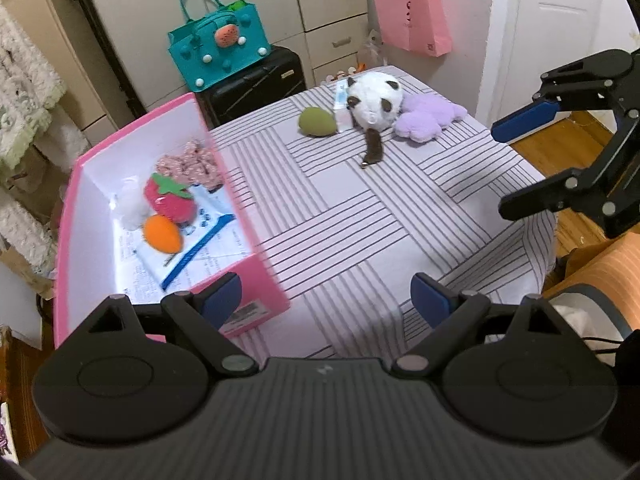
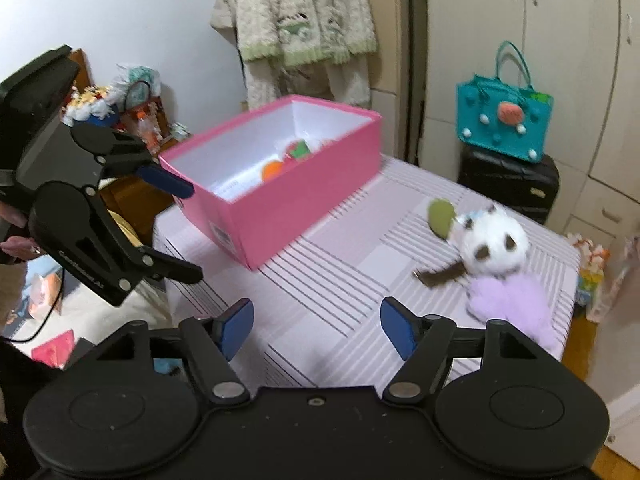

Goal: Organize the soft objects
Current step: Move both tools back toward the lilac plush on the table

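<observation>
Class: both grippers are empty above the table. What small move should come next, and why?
Probably carry the open right gripper forward to the purple plush. It lies nearest that gripper, still outside the pink box, beside the panda plush.

On the striped cloth ahead of me, a pink box (image 1: 256, 280) stands open, holding a red strawberry plush (image 1: 170, 198), an orange plush (image 1: 162, 234), a white one (image 1: 130, 204) and a floral fabric piece (image 1: 192, 166). Well apart lie a green plush (image 1: 317, 121), a panda (image 1: 374, 98) and, touching it, a purple plush (image 1: 428, 118)
</observation>
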